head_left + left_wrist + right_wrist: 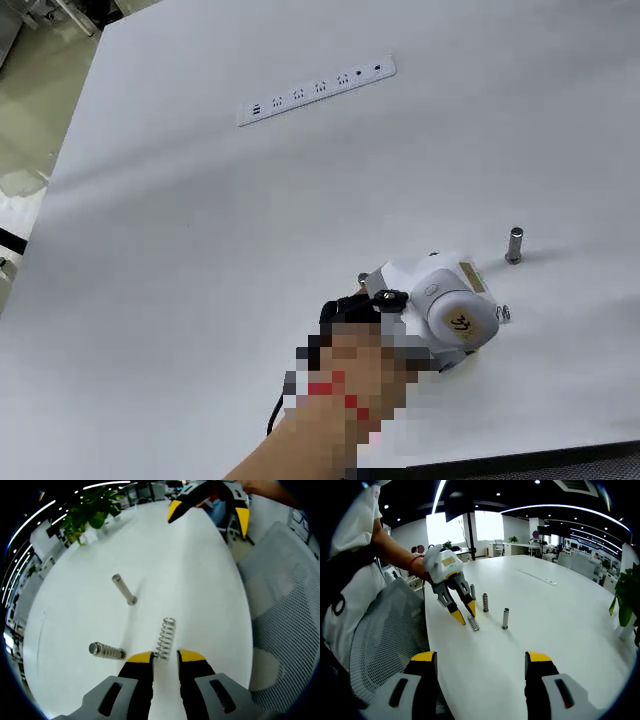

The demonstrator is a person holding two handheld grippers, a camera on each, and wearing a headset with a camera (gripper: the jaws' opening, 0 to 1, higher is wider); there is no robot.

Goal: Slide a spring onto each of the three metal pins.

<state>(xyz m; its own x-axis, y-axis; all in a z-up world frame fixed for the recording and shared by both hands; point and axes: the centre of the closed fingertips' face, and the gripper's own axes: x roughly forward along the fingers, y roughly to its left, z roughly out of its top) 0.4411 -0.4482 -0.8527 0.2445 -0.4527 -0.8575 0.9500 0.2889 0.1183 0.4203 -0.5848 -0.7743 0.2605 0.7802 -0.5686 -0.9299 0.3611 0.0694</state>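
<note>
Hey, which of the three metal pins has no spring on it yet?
The bare pin, smooth along its whole shaft, standing farthest from the left gripper. The middle pin and the rear pin behind that gripper each carry a coil.

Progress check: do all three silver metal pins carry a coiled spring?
No, one silver metal pin stands bare, a coiled spring lies loose beside it.

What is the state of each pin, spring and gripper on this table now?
Left gripper: slightly open, not clamping.
Right gripper: wide open, empty.
Bare pin: upright, no spring.
Second pin: upright, spring on.
Third pin: upright, seems to carry a spring.
Loose spring: lying on the table, one end between the left fingers.
</note>
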